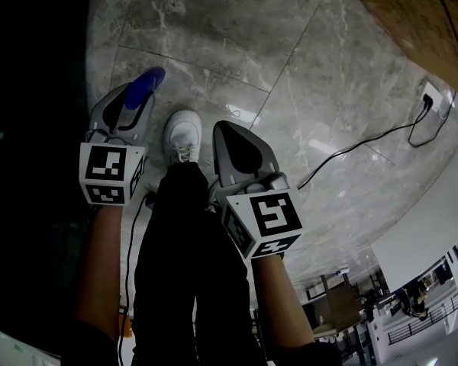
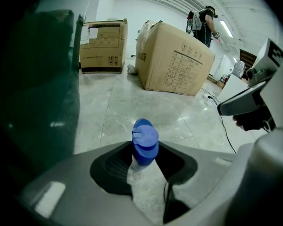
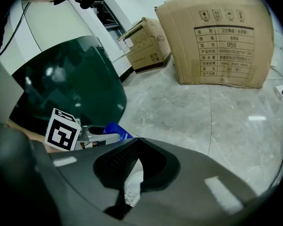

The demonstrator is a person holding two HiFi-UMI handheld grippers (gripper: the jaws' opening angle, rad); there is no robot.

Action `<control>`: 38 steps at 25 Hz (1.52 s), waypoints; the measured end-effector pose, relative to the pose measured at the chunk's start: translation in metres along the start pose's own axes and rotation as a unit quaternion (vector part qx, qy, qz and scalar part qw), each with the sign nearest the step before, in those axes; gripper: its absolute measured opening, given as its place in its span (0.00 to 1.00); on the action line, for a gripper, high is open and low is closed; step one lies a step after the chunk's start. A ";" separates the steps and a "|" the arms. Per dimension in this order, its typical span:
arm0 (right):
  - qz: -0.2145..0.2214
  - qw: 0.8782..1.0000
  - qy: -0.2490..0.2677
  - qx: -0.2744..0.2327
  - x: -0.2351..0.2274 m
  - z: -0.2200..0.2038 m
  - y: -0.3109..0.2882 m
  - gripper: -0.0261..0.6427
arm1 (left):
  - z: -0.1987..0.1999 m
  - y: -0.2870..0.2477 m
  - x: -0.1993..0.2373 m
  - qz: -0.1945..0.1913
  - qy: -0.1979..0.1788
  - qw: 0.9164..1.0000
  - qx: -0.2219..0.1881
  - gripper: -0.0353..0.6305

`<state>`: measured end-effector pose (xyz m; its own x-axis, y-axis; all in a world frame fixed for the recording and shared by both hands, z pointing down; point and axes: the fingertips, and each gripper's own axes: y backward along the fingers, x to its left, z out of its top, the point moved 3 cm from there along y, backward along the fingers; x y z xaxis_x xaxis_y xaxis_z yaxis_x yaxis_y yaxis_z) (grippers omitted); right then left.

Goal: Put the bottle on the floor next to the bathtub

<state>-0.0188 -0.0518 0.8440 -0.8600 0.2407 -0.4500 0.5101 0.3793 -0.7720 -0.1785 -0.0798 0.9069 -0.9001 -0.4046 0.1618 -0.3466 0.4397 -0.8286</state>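
You stand on a grey marble floor [image 1: 313,90] that fills most of the head view. A dark green bathtub [image 2: 33,79] rises close on your left. Two cardboard boxes [image 2: 177,60] sit further off across the room, and a black cable [image 1: 351,147] trails over the tiles to your right. Your dark trouser legs and one white shoe [image 1: 183,134] show between the two tools.

Your left gripper [image 1: 141,90] points down beside the tub with its jaws pinched on the neck of the bottle [image 2: 145,147], just under its blue cap. The clear body hangs below the jaws, and it looks to be held above the tiles rather than resting on them. Your right gripper [image 1: 227,128] hangs just beside the left one, jaws pressed together with nothing between them.

The bottle is picked up and carried to the tub's side. What seems left is to lower it onto the floor next to the tub and let go.
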 end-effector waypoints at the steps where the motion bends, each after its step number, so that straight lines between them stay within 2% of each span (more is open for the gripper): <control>1: 0.000 1.000 0.000 0.000 0.000 0.000 0.001 0.08 | 0.000 0.000 -0.001 0.000 0.000 1.000 0.001 0.28; 14: 0.001 1.000 0.002 0.001 0.001 -0.002 0.007 0.07 | -0.002 0.000 -0.010 -0.006 -0.037 0.999 0.008 0.28; 27: 0.002 1.000 0.003 -0.003 0.000 -0.001 0.014 0.07 | 0.003 0.004 -0.013 -0.003 -0.039 0.999 0.001 0.31; 38: -0.002 1.000 0.009 -0.022 0.007 0.030 0.044 0.08 | 0.045 0.029 -0.023 -0.002 -0.054 0.998 -0.014 0.32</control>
<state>-0.0029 -0.0608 0.7935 -0.8614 0.2555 -0.4390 0.5079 0.4187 -0.7528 -0.1561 -0.0941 0.8551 -0.8658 -0.4891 0.1056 -0.3583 0.4589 -0.8130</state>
